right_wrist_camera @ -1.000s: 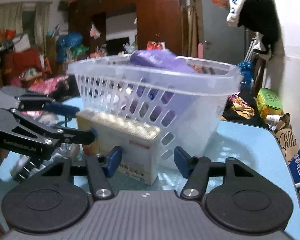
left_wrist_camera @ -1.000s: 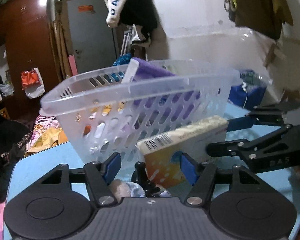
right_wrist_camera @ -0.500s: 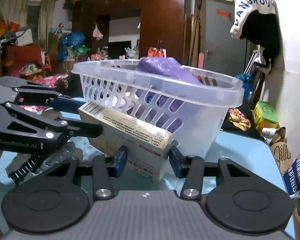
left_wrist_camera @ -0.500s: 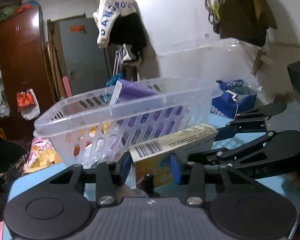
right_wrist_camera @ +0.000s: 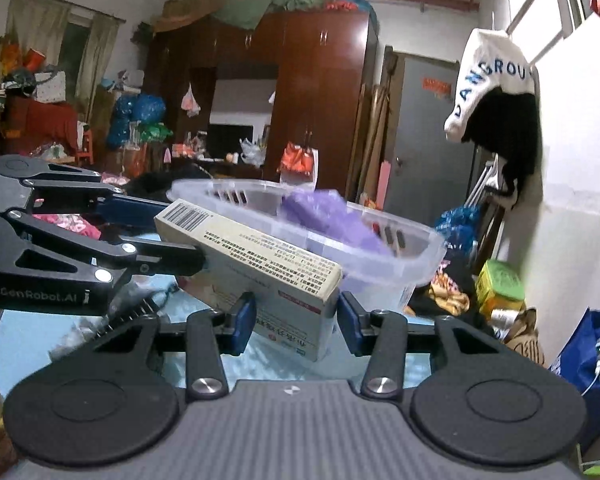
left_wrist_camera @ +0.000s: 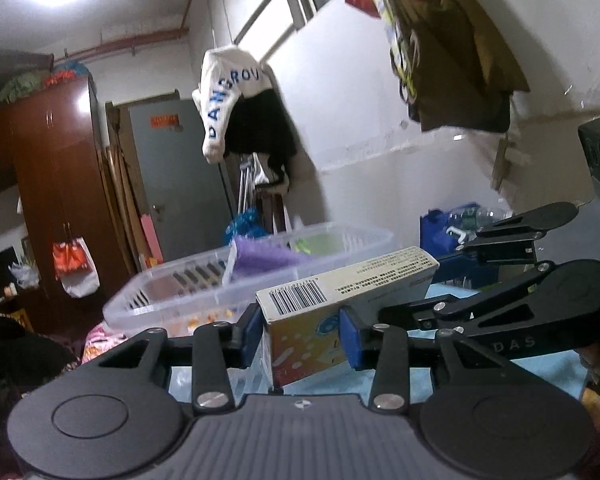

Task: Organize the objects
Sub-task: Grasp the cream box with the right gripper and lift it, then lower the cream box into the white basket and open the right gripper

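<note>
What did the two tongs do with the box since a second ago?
Both tongs closed on the cardboard box: the left tongs on its barcode end, the right tongs on the other. Together they lifted it to about the rim of the clear plastic basket. The basket and the purple bag inside stayed put.

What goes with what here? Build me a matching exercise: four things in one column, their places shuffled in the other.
Things:
1. box
2. purple bag
3. white garment
4. green tin

Places:
a. hanging high on the wall
b. inside the basket
c. clamped at one end by the left gripper and at the other by the right gripper
d. low down, to the right of the basket, near the wall

Pairs: 1-c, 2-b, 3-a, 4-d
</note>
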`<state>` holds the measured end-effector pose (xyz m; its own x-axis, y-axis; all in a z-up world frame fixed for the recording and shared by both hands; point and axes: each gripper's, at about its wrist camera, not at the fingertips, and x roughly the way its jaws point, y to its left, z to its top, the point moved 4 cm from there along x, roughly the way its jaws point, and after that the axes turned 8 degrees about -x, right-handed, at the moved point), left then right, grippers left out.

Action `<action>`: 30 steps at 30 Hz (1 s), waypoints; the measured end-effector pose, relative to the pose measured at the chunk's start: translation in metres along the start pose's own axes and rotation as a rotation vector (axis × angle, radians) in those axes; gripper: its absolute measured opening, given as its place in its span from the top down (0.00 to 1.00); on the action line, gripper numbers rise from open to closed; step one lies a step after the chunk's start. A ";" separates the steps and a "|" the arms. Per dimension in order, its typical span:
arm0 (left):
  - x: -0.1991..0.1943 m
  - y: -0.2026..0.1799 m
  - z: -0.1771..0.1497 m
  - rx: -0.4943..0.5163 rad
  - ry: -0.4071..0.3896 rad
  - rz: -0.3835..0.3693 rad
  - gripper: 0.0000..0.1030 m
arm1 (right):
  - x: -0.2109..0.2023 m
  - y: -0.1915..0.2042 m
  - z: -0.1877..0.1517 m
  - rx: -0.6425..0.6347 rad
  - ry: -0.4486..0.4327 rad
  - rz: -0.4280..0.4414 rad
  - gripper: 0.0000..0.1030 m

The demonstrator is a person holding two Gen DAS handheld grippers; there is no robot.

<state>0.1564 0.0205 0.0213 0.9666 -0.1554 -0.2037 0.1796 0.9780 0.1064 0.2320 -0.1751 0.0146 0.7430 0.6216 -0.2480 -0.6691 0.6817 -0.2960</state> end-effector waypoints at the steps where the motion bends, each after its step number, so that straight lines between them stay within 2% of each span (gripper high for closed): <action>1: -0.003 -0.001 0.005 0.001 -0.010 0.000 0.56 | -0.002 -0.002 0.005 -0.003 -0.008 0.001 0.53; 8: -0.006 0.007 0.052 0.006 -0.071 0.008 0.56 | 0.007 -0.023 0.047 -0.008 -0.047 0.006 0.53; 15: 0.039 0.035 0.087 -0.006 -0.025 0.028 0.56 | 0.062 -0.046 0.067 0.037 0.026 0.037 0.54; 19: 0.063 0.056 0.086 -0.023 0.031 0.031 0.56 | 0.089 -0.043 0.065 0.064 0.093 0.076 0.54; 24: 0.070 0.070 0.075 -0.034 0.076 0.030 0.56 | 0.091 -0.032 0.056 0.044 0.127 0.082 0.54; 30: 0.076 0.065 0.069 -0.029 0.095 0.017 0.56 | 0.084 -0.038 0.048 0.059 0.154 0.081 0.54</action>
<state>0.2543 0.0625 0.0802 0.9477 -0.1262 -0.2932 0.1566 0.9842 0.0823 0.3190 -0.1304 0.0496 0.6772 0.6118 -0.4087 -0.7231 0.6561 -0.2159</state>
